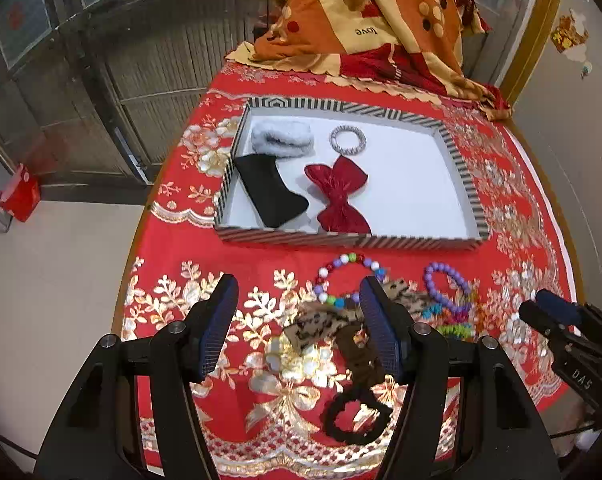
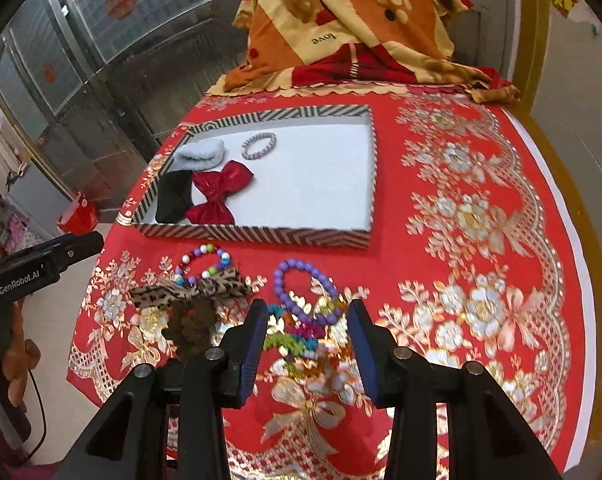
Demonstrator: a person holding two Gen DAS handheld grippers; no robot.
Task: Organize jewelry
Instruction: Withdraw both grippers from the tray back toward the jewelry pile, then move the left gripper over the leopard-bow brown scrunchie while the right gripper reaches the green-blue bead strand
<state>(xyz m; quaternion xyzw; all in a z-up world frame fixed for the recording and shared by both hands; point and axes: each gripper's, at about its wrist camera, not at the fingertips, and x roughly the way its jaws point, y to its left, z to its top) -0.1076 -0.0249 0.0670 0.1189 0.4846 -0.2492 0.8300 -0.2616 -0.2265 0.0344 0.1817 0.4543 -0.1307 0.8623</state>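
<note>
A striped tray (image 1: 341, 240) (image 2: 261, 236) holds a red bow (image 1: 339, 192) (image 2: 217, 194), a black band (image 1: 271, 192), a white fluffy band (image 1: 281, 138) and a silver bracelet (image 1: 348, 139). On the red cloth in front lie a multicolour bead bracelet (image 1: 347, 276) (image 2: 205, 264), a leopard bow (image 1: 321, 322) (image 2: 189, 292), a purple bead bracelet (image 1: 447, 286) (image 2: 301, 292), a bright multicolour scrunchie (image 2: 297, 336) and a black scrunchie (image 1: 355, 414). My left gripper (image 1: 297, 292) is open above the leopard bow. My right gripper (image 2: 307, 312) (image 1: 541, 308) is open over the bright scrunchie.
A folded orange and red blanket (image 1: 365, 20) (image 2: 353, 28) lies at the table's far end behind the tray. The table's left edge drops to the floor, where a red bag (image 1: 19, 192) stands by glass doors.
</note>
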